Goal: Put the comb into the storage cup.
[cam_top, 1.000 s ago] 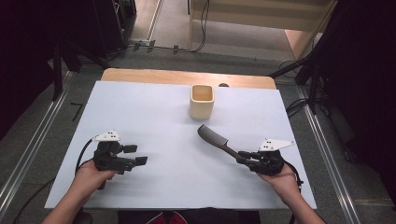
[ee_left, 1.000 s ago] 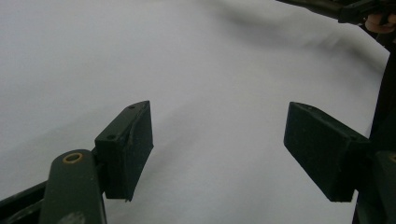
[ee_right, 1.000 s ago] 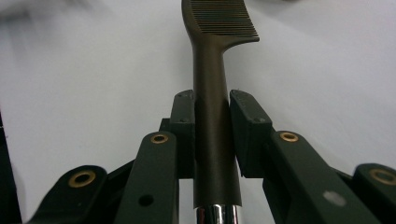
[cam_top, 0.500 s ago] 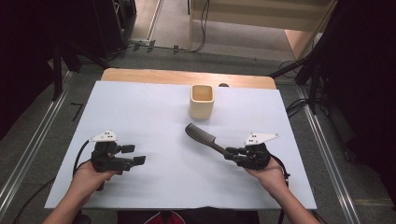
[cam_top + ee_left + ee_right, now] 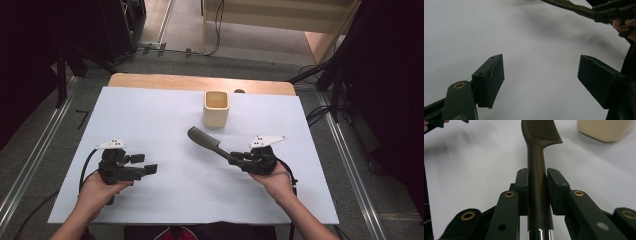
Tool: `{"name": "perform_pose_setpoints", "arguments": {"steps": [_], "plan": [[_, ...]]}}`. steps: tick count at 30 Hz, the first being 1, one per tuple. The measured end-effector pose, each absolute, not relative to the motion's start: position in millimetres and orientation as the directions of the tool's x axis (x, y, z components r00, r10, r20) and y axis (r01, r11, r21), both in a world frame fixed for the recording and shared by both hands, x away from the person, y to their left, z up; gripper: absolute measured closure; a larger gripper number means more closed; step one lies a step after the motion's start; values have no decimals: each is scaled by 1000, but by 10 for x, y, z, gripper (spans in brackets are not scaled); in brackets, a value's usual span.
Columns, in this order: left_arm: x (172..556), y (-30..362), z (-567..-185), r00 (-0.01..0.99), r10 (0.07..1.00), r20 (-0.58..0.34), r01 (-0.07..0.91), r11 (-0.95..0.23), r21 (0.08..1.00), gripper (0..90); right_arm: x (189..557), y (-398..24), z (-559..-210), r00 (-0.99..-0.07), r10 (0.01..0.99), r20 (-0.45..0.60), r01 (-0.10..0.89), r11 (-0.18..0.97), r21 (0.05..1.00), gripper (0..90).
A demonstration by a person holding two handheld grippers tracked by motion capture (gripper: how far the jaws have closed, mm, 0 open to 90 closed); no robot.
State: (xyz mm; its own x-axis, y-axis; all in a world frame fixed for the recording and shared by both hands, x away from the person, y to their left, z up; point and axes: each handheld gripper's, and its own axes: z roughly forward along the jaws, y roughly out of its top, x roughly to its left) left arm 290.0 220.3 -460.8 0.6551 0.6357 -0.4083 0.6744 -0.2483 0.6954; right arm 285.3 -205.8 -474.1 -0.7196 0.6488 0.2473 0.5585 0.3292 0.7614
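A dark comb [image 5: 204, 140] with a long handle hangs just above the white table cover, its toothed head pointing to the far left. My right gripper [image 5: 237, 156] is shut on the handle. In the right gripper view the two jaws clamp the comb's handle [image 5: 537, 170] from both sides, the right gripper [image 5: 537, 181] near the handle's metal end. My left gripper [image 5: 146, 165] is at the front left, held in a hand. It stands open, the left gripper [image 5: 541, 75] with only bare cover between its jaws. The comb [image 5: 567, 5] crosses the top of that view.
A cream square cup [image 5: 216, 108] stands upright at the back centre, just beyond the comb's head, and its base [image 5: 604, 128] is at the top right of the right gripper view. The white cover [image 5: 165, 115] overlies a wooden table [image 5: 150, 80]. Cables and rails run along the floor.
My right gripper has carried the comb to the left and slightly farther away, toward the table's middle. The left gripper has barely moved.
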Motion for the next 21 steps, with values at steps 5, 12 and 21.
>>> {"name": "perform_pose_setpoints", "arguments": {"steps": [5,12,21], "plan": [[2923,2147,-4586,641,641,-422,688,-235,686,225,2870,-1925,-4716,-715,655,243,558,326,763,703],[2958,2056,-4524,631,658,-411,689,-232,687,225,2872,-1770,-4669,-708,671,220,546,322,774,702],[3063,1967,-4470,622,647,-442,697,-200,689,232,2866,-1545,-4621,-696,686,212,540,305,785,702]]}}
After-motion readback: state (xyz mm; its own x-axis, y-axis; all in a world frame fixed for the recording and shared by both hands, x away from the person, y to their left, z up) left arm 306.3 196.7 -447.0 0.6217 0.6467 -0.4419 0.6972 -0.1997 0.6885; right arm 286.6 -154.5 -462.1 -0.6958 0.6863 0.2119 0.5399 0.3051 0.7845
